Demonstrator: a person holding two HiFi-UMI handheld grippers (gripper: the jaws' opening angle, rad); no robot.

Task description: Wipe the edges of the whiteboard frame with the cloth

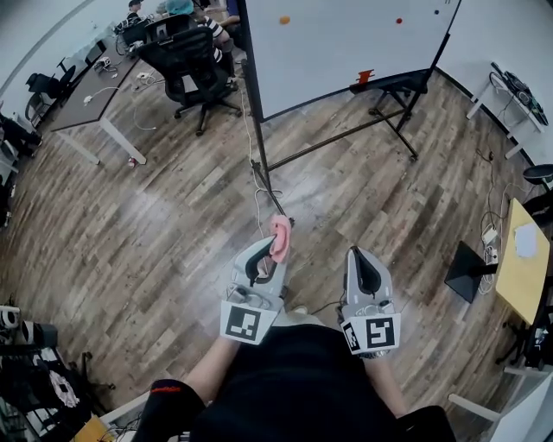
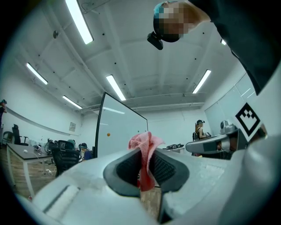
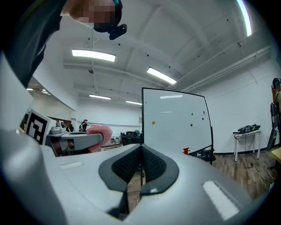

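Left gripper point(image 2: 147, 170): clenched on the pink cloth point(image 2: 146, 145), which stands pinched between the two dark pads and puffs out above them.
Right gripper point(image 3: 140, 166): jaws pressed together with nothing between them; held just beside the left one, low in front of the person.
Whiteboard point(image 1: 346, 43): upright on a black stand, well ahead of both grippers and touching neither.
Frame point(image 1: 251, 69): a dark edge runs down the board's left side; the cloth is well apart from it.
Board face: an orange dot point(image 1: 284, 19) and a red dot point(image 1: 398, 20) on the white surface.
Ledge point(image 1: 397, 80): carries a small red object point(image 1: 365, 76), possibly an eraser, too small to tell.
Floor point(image 1: 173, 224): wood planks under the stand and the grippers.
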